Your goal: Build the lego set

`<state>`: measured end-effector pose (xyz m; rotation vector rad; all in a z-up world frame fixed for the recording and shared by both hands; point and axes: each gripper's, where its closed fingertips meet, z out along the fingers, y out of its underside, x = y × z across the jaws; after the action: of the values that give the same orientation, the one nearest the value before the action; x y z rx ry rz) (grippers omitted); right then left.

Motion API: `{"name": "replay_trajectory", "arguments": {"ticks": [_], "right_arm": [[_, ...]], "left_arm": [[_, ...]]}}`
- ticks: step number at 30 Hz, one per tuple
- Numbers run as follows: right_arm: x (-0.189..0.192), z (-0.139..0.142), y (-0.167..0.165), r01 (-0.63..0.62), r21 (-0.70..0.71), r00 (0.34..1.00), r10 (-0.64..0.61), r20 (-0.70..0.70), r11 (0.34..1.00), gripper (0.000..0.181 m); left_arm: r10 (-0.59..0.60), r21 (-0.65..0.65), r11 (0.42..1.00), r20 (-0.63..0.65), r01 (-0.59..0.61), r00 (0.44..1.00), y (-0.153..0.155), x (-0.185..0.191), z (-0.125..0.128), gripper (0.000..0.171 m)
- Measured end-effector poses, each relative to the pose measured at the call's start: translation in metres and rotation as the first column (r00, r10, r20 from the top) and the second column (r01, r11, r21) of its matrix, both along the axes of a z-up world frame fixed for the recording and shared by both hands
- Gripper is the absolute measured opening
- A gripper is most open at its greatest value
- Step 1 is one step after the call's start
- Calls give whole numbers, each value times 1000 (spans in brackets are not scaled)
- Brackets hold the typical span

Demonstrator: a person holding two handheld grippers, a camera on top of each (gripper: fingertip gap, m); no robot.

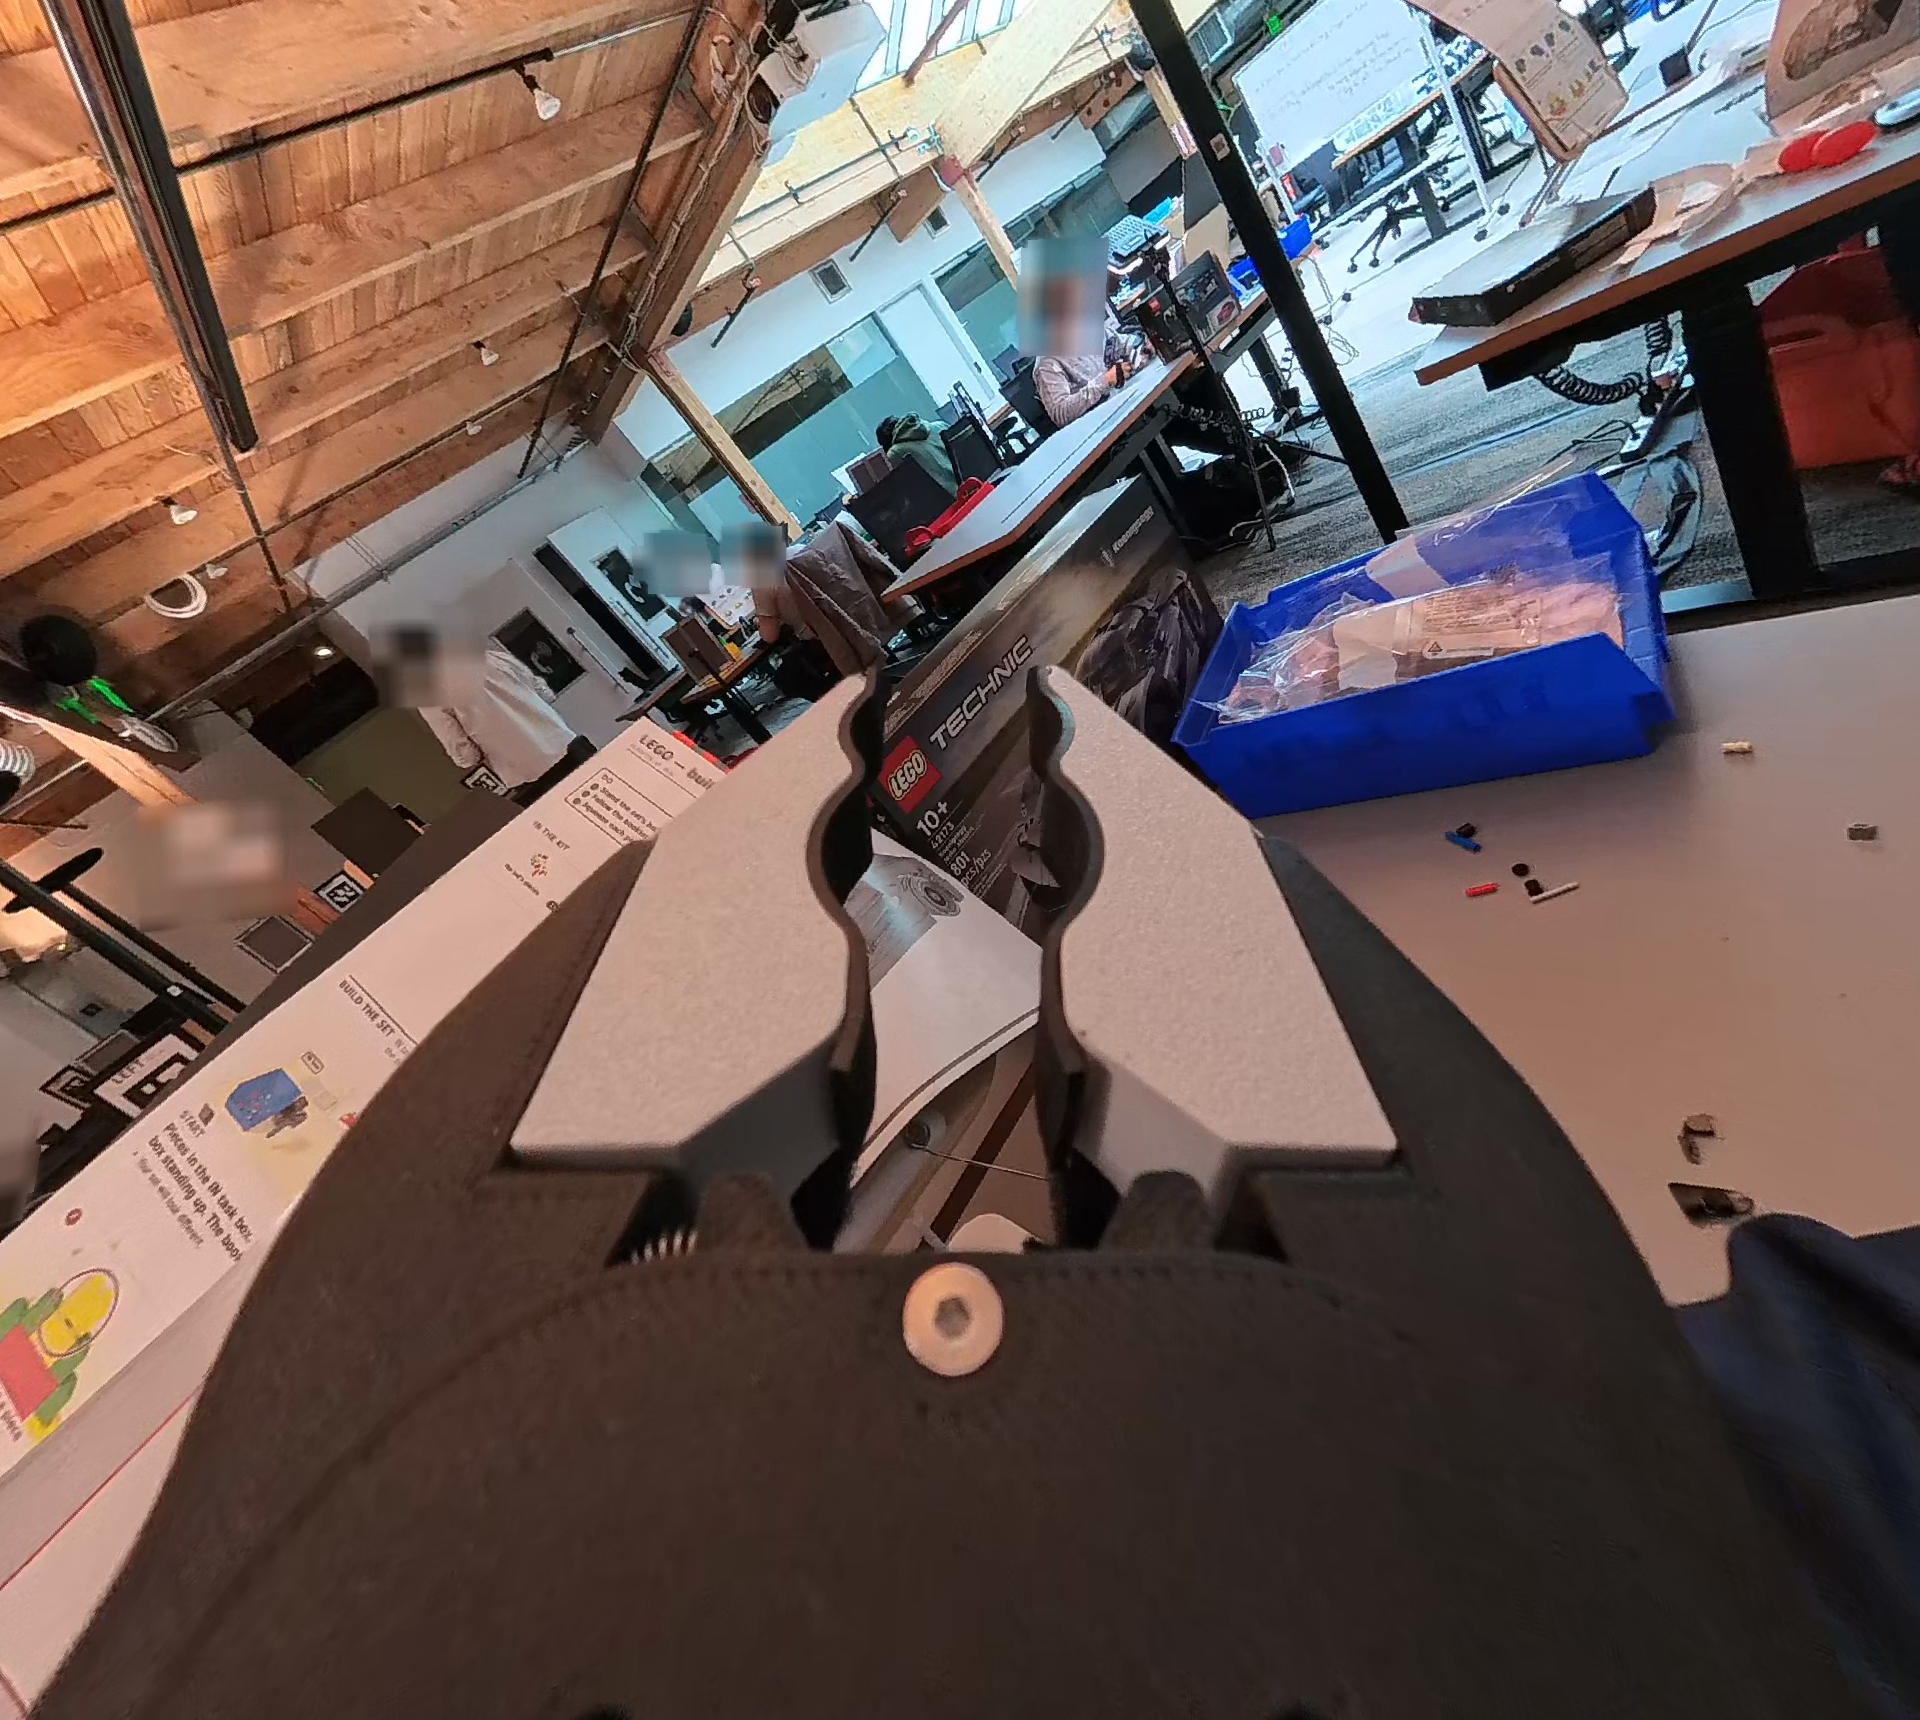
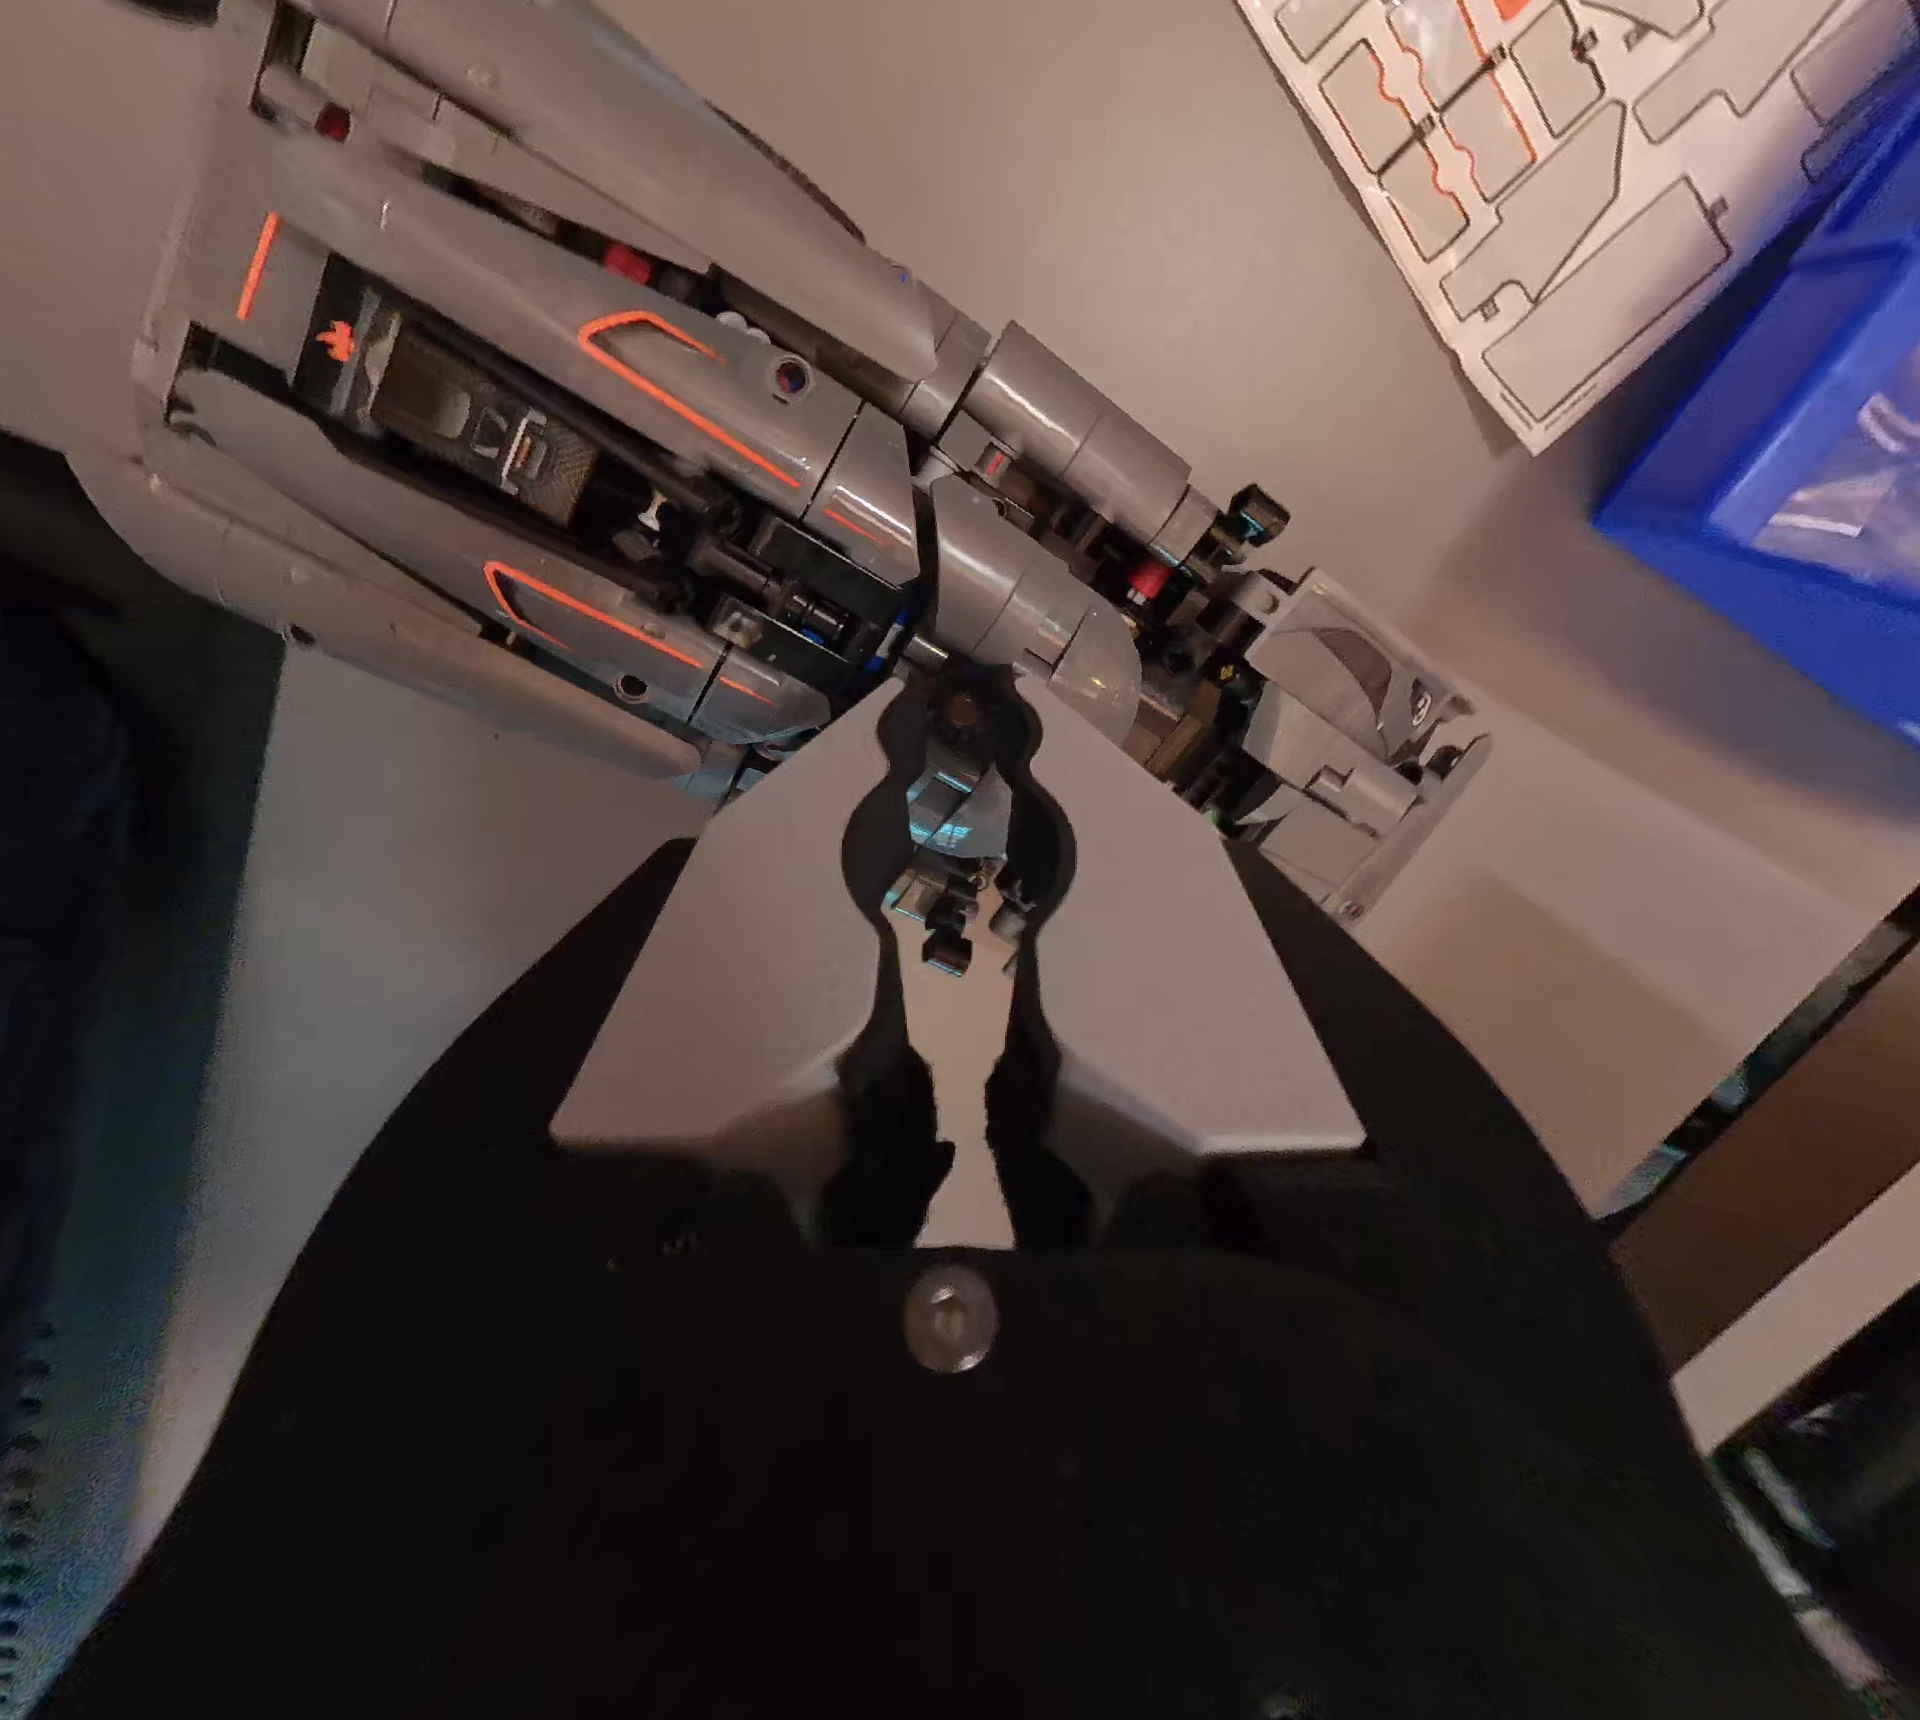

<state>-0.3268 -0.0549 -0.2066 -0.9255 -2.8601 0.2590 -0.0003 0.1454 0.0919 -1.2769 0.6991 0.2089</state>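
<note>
Right hand-held gripper (image 2: 954, 735) clamps the grey model (image 2: 540, 382); left hand-held gripper (image 1: 951, 704) gapes empty.

The model (image 2: 582, 382) is grey with thin orange stripes and black inner parts. The bin (image 1: 1455, 714) is bright blue, the bench (image 1: 1558, 995) pale grey, and the sticker sheet (image 2: 1538, 112) white with grey outlined shapes.

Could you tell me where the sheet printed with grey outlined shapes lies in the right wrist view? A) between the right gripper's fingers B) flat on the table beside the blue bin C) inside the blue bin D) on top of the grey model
B: the sheet lies flat on the table, its lower right edge next to the blue bin.
</note>
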Motion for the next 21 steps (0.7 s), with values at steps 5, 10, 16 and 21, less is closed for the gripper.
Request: {"name": "replay_trajectory", "arguments": {"ticks": [5, 10, 16, 21], "right_arm": [[-2, 0, 3, 201, -47, 979, -200, 36, 978, 10], [-3, 0, 6, 331, -81, 943, -328, 51, 940, 10], [-4, 0, 5, 389, -104, 921, -387, 38, 915, 10], [-6, 1, 9, 370, -126, 928, -372, 8, 920, 11]], "left_arm": [[8, 29, 1000, -34, -7, 999, -16, 5, 10, 24], [10, -11, 1000, -50, -11, 999, -24, 11, 2, 23], [85, -77, 993, -116, -95, 990, -38, 5, -37, 22], [196, 47, 980, -72, -193, 978, -74, -20, -47, 16]]}}
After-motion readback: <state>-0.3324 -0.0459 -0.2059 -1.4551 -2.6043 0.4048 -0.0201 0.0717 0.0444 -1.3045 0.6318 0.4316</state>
